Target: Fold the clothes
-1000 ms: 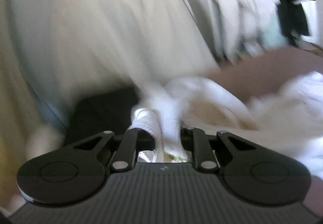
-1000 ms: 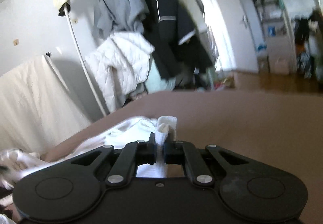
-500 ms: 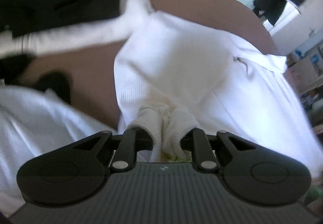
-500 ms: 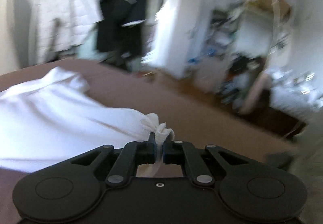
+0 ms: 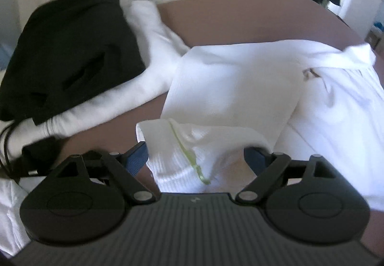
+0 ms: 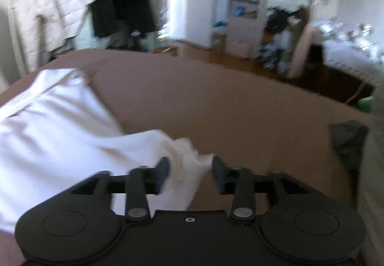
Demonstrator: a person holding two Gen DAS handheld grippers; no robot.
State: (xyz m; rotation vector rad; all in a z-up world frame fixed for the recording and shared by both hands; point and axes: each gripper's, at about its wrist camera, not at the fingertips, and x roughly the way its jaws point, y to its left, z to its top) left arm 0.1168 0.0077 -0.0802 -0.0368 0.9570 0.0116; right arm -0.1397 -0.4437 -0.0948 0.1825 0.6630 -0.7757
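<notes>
The left claw (image 5: 194, 158) stands wide open, its jaws having just been opening, with a bunched corner of the white garment (image 5: 240, 88) lying loose between them; the right claw (image 6: 190, 170) is also parted, jaws just opened, another corner of the same cloth slack between its fingers. The garment lies spread on the brown surface (image 6: 216, 102), with a black garment (image 5: 72, 50) on folded white cloth at the far left. This looks like the release after laying a fold; next, both claws likely need to back away and regrip an edge.
</notes>
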